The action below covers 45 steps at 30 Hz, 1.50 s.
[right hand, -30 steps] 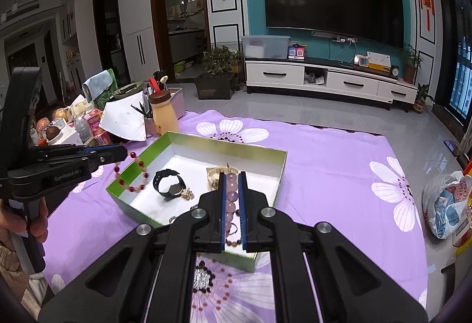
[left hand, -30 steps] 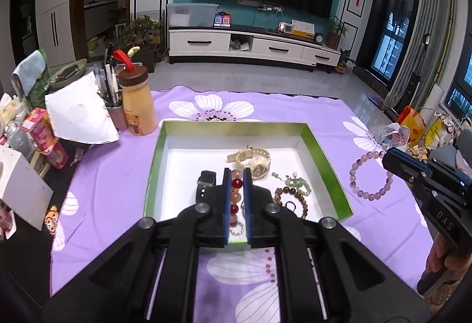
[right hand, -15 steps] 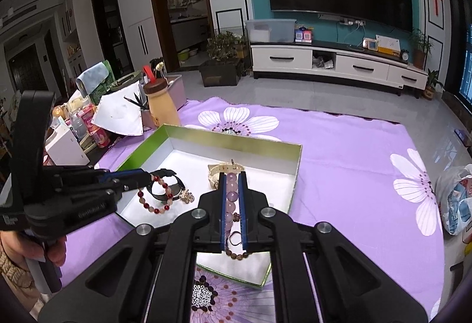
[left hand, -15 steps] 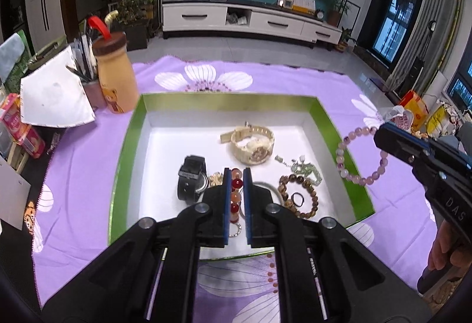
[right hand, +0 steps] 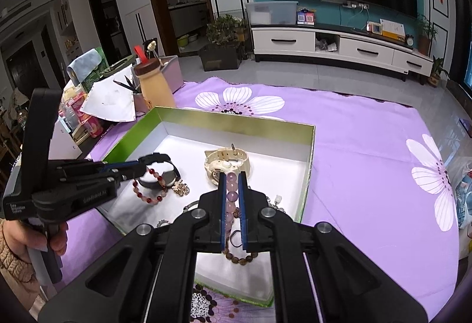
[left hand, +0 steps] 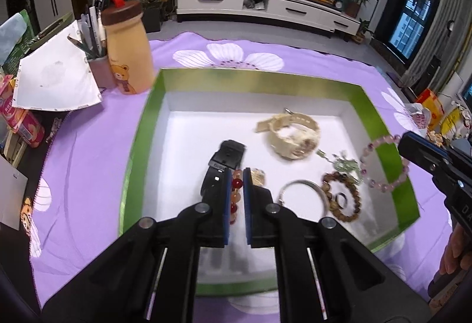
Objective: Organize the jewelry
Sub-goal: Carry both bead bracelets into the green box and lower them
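A green-rimmed box point(left hand: 138, 146) with a white floor point(right hand: 183, 152) lies on the purple flowered cloth. My left gripper point(left hand: 237, 172) point(right hand: 141, 168) is shut on a red and orange bead bracelet point(right hand: 149, 189) that hangs low over the box, beside a black watch point(left hand: 225, 159). My right gripper point(right hand: 230, 177) point(left hand: 405, 143) is shut on a pale purple bead bracelet point(left hand: 383, 166) point(right hand: 230, 196) held above the box's right side. A cream watch point(left hand: 292, 134), a silver bangle point(left hand: 303, 193), a brown bead bracelet point(left hand: 343, 196) and a green pendant chain point(left hand: 343, 165) lie inside.
A tan bear bottle point(left hand: 126, 49), a pen cup point(left hand: 98, 69) and white paper point(left hand: 56, 81) stand left of the box. Snack packs point(left hand: 20, 119) lie at the far left. Bags point(left hand: 433, 110) sit at the cloth's right edge.
Both grippers have moved forward and down over the box with their bracelets. The red bracelet now hangs close to the black watch; the purple one is over the box's right side.
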{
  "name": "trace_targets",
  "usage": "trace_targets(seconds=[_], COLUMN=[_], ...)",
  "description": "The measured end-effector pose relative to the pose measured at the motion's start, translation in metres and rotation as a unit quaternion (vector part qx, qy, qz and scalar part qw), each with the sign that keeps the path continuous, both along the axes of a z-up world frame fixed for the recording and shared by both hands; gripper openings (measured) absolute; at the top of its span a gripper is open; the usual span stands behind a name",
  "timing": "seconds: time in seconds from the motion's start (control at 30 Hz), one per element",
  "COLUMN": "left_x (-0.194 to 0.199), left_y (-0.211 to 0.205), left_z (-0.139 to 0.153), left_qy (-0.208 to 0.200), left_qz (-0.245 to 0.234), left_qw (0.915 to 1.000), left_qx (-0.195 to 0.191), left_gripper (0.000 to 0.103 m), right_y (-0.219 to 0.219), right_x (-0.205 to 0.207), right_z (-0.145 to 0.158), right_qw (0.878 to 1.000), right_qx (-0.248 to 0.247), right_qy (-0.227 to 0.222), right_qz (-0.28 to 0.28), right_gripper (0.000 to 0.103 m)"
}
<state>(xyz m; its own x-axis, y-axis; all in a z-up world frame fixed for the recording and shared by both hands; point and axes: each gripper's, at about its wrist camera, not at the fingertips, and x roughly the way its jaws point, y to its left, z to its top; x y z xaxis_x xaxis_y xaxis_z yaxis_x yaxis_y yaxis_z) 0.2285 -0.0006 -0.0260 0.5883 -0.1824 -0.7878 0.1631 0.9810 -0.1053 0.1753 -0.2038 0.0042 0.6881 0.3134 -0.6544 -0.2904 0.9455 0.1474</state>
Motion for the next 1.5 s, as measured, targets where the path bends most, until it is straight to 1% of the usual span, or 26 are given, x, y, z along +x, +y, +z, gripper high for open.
trace_targets(seconds=[0.13,0.27,0.53,0.9,1.1,1.5], left_x=[0.011,0.017,0.013,0.009,0.007,0.007], left_y=[0.007,0.010,0.010,0.014,0.013,0.012], left_z=[0.001,-0.001,-0.009,-0.019,-0.019,-0.022], left_qy=[-0.002,-0.004,0.003,0.015,0.014,0.016], left_qz=[0.012,0.013,0.000,0.003,0.002,0.001], left_qw=[0.9999,0.9999,0.9999,0.9997,0.9996,0.9994], left_qx=[0.003,0.005,0.011,0.021,0.026,0.029], left_gripper=[0.007,0.007,0.007,0.007,0.007,0.007], right_y=[0.002,0.004,0.010,0.023,0.027,0.029], right_x=[0.008,0.016,0.025,0.035,0.041,0.046], right_z=[-0.006,-0.012,-0.021,-0.031,-0.035,-0.040], right_qw=[1.000,1.000,0.999,0.998,0.998,0.997], right_qx=[0.000,0.001,0.003,-0.002,-0.015,-0.021], right_qy=[0.009,0.018,0.033,0.056,0.066,0.077], right_qz=[-0.001,-0.001,0.006,0.017,0.008,0.004], right_gripper=[0.007,0.007,0.007,0.007,0.007,0.007])
